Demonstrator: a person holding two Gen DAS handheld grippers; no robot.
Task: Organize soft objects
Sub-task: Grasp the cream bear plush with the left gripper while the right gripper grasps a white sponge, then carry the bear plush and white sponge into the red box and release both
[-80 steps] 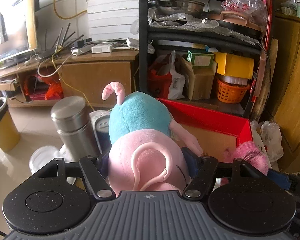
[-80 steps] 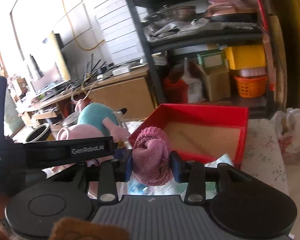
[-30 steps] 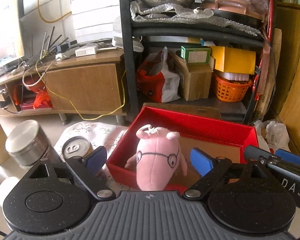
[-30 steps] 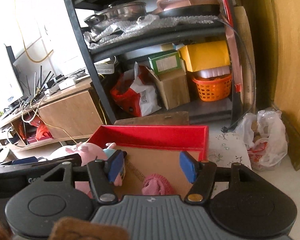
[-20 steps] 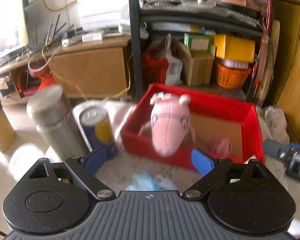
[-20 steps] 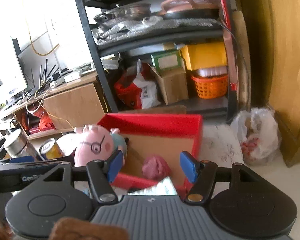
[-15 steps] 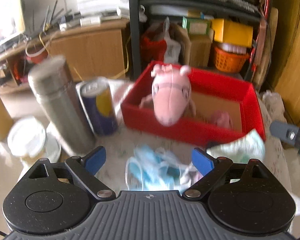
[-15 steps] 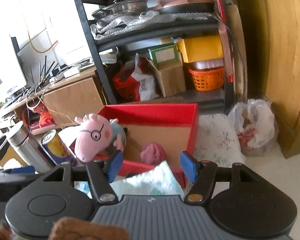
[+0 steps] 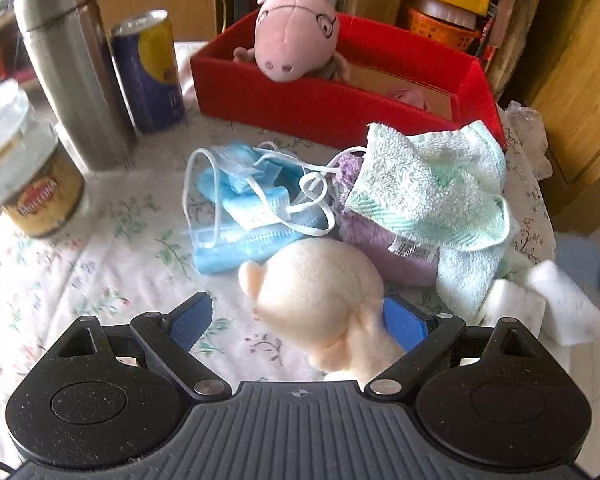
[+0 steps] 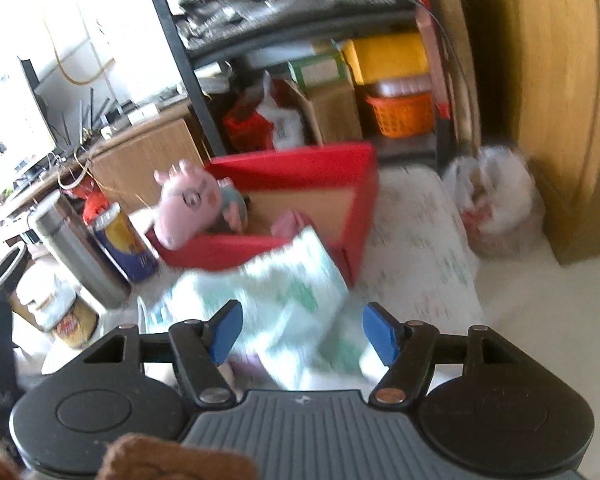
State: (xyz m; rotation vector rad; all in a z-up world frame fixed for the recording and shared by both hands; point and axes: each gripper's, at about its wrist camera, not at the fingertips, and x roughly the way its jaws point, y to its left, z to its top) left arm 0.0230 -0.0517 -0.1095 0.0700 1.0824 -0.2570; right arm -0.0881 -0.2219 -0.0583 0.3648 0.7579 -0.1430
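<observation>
A pink pig plush (image 9: pixel 296 46) sits in the red box (image 9: pixel 324 100) at the table's far side, with a pink knit piece (image 9: pixel 410 96) beside it; the plush (image 10: pixel 188 204) and the box (image 10: pixel 300 184) also show in the right wrist view. On the flowered tablecloth lie blue face masks (image 9: pixel 252 208), a mint green towel (image 9: pixel 428 188) over a lilac cloth (image 9: pixel 380 248), and a cream plush (image 9: pixel 320 300). My left gripper (image 9: pixel 296 320) is open around the cream plush. My right gripper (image 10: pixel 302 332) is open and empty above the towel (image 10: pixel 284 300).
A steel flask (image 9: pixel 72 68), a blue and yellow can (image 9: pixel 148 68) and a jar (image 9: pixel 24 164) stand at the left. White sponges (image 9: pixel 540 304) lie at the right edge. Shelves (image 10: pixel 300 8) with boxes and a wooden cabinet (image 10: pixel 560 80) stand behind the table.
Both grippers let go of the pig plush and the pink knit piece in the red box, then pulled back. The left gripper dropped low around the cream plush.
</observation>
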